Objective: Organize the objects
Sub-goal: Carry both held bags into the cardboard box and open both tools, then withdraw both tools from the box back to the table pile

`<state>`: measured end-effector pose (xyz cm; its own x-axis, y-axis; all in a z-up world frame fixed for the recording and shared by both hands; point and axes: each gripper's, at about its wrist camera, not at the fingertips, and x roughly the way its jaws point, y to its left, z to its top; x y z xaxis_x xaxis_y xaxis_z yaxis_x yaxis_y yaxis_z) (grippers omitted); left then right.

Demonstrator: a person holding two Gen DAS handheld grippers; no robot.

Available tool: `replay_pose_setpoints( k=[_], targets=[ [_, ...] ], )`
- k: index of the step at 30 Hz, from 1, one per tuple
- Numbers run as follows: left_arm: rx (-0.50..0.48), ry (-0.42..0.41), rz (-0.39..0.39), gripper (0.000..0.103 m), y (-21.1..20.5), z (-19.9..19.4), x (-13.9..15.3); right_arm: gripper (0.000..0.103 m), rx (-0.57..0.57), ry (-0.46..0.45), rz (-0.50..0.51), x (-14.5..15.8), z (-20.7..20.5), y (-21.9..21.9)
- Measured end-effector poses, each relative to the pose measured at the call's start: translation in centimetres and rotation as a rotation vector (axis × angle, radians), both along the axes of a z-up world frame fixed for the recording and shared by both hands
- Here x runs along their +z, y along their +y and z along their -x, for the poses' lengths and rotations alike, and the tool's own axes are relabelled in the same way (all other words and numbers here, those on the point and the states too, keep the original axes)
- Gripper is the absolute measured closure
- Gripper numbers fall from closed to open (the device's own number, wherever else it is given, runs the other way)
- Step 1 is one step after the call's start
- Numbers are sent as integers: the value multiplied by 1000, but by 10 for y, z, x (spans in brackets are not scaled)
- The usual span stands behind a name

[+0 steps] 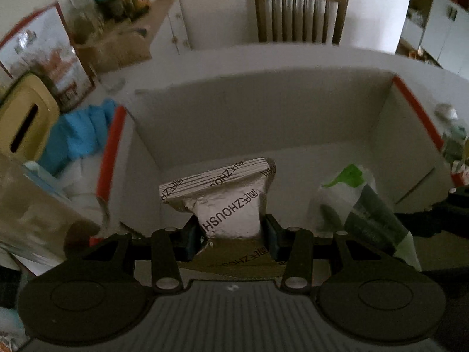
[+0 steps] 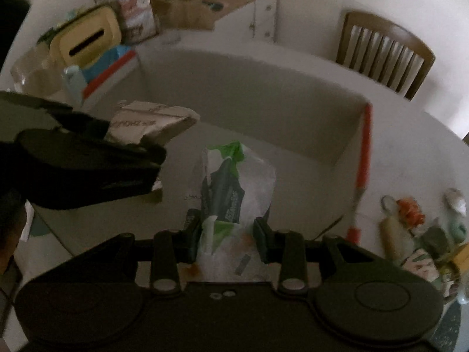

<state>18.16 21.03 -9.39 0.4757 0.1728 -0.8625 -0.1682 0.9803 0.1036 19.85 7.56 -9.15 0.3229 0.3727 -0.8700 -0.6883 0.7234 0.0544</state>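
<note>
Left clutter: a yellow tissue box (image 1: pixel 25 126) and a blue cloth (image 1: pixel 79 133) sit on the table (image 1: pixel 263 55) just outside the box's left wall, near enough to catch a hand swinging wide.
Left tool (image 1: pixel 231 234): part-way closed and pinching the silver pouch (image 1: pixel 231 202) at its lower end; the pouch stands up from the jaws, its long axis running away from the tool toward the far wall.
Silver pouch, place: held above the left half of the white box (image 1: pixel 263 108), apparently not yet resting on the floor of it.
Box: open-topped, white inside, red-edged flaps (image 1: pixel 419 111) at both sides; the floor ahead of both packets looks bare up to the far wall.
Key relation: both packets are already over the box mouth, so I judge the coming move is mostly downward, each tool on its own half.
Right tool (image 2: pixel 225 234): part-way closed on the green-and-white packet (image 2: pixel 231 182), gripped low, its long axis likewise pointing forward and up.
Packet, place: over the right half of the box, beside the pouch; the two look apart, not touching.
Right edge: the right wall's red flap (image 2: pixel 363 158) stands near the right tool; small items (image 2: pixel 410 228) crowd the table beyond it.
Room: ample forward, tighter sideways between the two tools.
</note>
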Motion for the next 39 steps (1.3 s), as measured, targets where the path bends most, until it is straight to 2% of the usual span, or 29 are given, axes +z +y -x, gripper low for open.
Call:
replay_pose_setpoints(
  k=[7, 14, 17, 21, 26, 33, 39],
  targets=[
    [-21, 98, 16, 58, 1, -4, -15, 67, 10, 35, 40, -12, 1, 6],
    [-25, 136, 27, 57, 2, -9, -17, 64, 17, 38, 56, -13, 1, 6],
    [-26, 147, 25, 54, 1, -10, -16, 60, 18, 43, 59, -13, -1, 5],
    [-22, 133, 20, 35, 1, -9, -13, 55, 21, 32, 60, -10, 1, 0],
    [-6, 103, 35, 34, 5, -1, -4, 51, 24, 19, 40, -3, 6, -6],
    [-8, 24, 43, 34, 4, 11, 22, 37, 23, -4, -32, 21, 12, -13],
    [-11, -53, 42, 34, -8, 24, 48, 37, 2, -12, -97, 42, 18, -26]
  ],
)
